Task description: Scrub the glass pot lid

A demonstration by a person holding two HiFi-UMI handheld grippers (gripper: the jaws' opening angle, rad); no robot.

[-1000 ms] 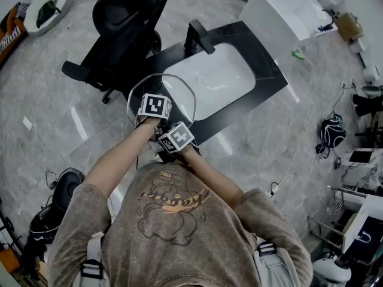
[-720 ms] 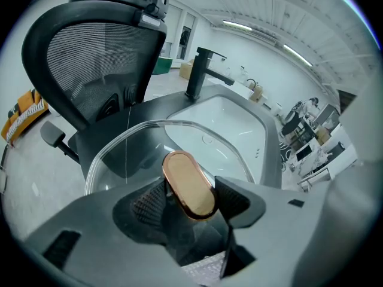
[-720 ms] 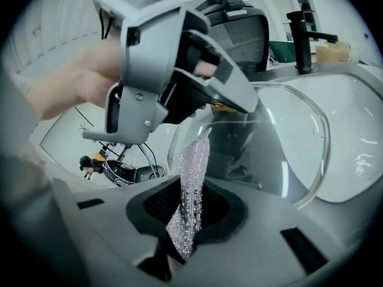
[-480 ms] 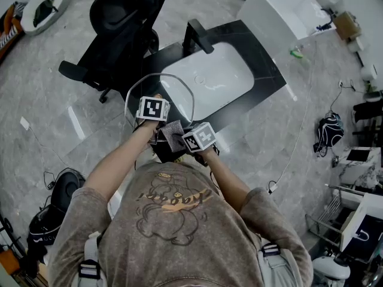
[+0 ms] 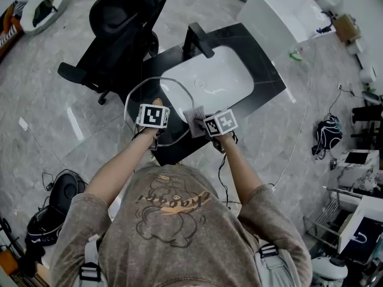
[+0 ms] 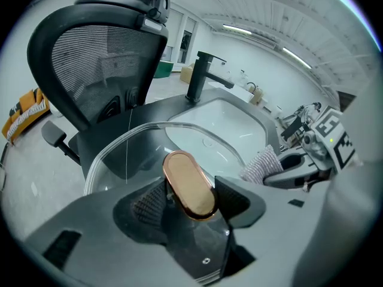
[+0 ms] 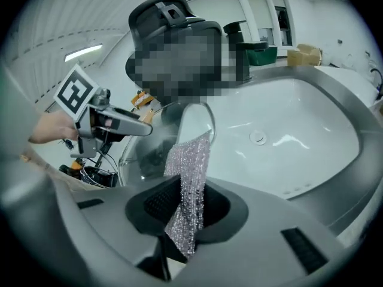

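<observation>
The glass pot lid (image 5: 175,87) hangs tilted over the front left of the sink, its clear rim (image 6: 128,135) curving ahead of my left gripper (image 6: 190,190). That gripper is shut on the lid's copper-coloured knob (image 6: 188,183); in the head view it (image 5: 155,105) sits under its marker cube. My right gripper (image 7: 188,205) is shut on a silvery scrub cloth (image 7: 190,184), which stands up between the pads. In the head view the cloth (image 5: 194,113) is just right of the lid's near edge, with the right gripper (image 5: 203,120) beside it. Cloth and glass look apart.
A white basin (image 5: 210,79) sits in a black counter (image 5: 269,70) with a black faucet (image 5: 199,37) at its far left. A black office chair (image 5: 125,23) stands behind the lid. A white box (image 5: 287,8) is at the back right, and cables (image 5: 299,142) trail over the floor.
My right gripper has swung out to the right with the scrub cloth, from close under my left gripper to the lid's right edge. The left gripper and lid have hardly moved.
</observation>
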